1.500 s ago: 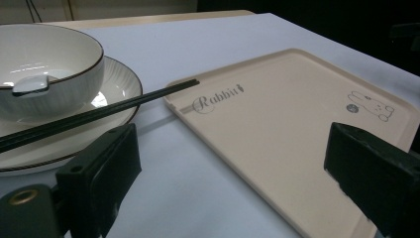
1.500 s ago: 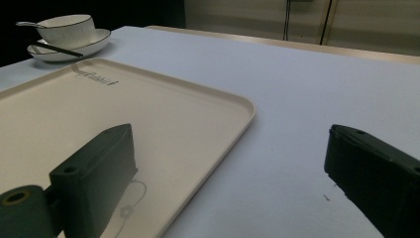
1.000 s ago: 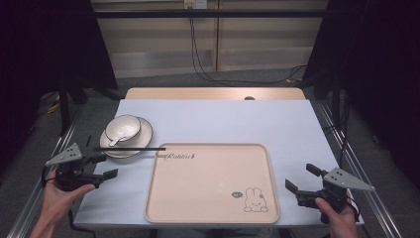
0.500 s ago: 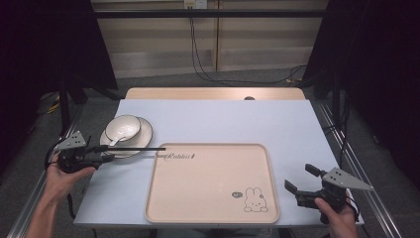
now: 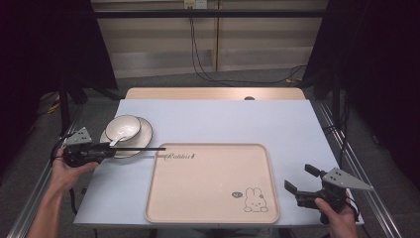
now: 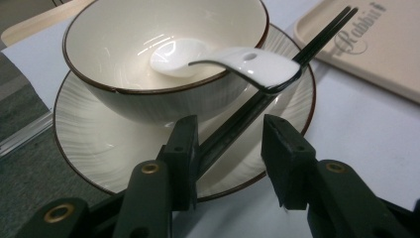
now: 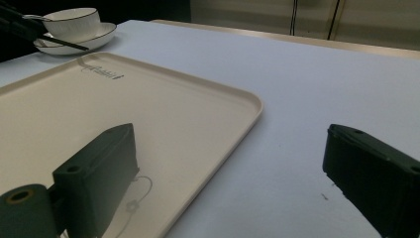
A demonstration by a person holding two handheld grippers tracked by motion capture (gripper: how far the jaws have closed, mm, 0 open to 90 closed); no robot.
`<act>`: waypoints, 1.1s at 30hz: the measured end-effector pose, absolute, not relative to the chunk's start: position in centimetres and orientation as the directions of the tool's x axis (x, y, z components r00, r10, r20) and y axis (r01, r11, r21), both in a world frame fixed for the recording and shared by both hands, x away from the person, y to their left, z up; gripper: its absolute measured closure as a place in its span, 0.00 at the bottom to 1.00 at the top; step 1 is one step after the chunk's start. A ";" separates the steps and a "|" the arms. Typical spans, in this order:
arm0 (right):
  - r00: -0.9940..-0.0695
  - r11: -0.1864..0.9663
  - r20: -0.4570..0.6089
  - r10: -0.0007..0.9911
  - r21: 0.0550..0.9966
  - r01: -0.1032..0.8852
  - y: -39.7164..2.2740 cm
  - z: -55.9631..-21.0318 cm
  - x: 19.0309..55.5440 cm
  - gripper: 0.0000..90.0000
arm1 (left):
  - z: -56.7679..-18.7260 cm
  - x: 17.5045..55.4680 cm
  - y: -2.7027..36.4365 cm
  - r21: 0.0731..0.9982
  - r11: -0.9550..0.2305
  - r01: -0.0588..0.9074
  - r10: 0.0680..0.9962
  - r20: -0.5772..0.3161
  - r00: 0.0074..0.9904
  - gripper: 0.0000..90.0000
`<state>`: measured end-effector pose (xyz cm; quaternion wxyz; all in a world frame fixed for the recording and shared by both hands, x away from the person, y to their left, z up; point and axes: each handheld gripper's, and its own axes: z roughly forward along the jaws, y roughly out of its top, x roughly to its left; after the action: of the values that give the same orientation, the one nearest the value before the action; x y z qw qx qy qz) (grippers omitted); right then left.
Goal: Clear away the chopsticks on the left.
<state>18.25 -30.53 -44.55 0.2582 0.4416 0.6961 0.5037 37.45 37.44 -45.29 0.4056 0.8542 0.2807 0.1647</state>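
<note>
Just left of the tray [image 5: 208, 198], the left gripper [image 6: 230, 148] has its jaws closing around the chopsticks [image 6: 257, 101] lying on the saucer [image 6: 99, 148], not yet pinching, while the right gripper [image 5: 303, 179] gapes wide.

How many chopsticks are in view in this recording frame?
2. Both black chopsticks lie side by side across the plate, under the spoon handle, tips over the tray corner. Their near ends sit between the left gripper jaws.

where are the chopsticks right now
In the high view the black chopsticks lie at the table's left, across the front rim of the plate under the bowl, tips reaching the tray, handle ends between the left gripper fingers.
</note>
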 end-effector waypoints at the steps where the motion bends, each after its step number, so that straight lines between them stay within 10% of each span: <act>1: -0.475 0.101 0.086 0.876 0.929 0.355 -30.5 -44.5 18.2 0.07 | -45.3 37.5 37.4 0.785 -0.513 0.347 0.611 0.050 0.790 0.65; 33: -0.475 0.092 0.100 0.874 0.926 0.365 -30.6 -44.6 18.3 0.07 | -45.4 37.9 35.2 0.727 -0.603 0.328 0.542 0.073 0.837 0.84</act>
<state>18.30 -30.61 -44.60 0.2520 0.4459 0.6947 0.5050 37.88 35.23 -45.39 0.3714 0.8835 0.2462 0.1447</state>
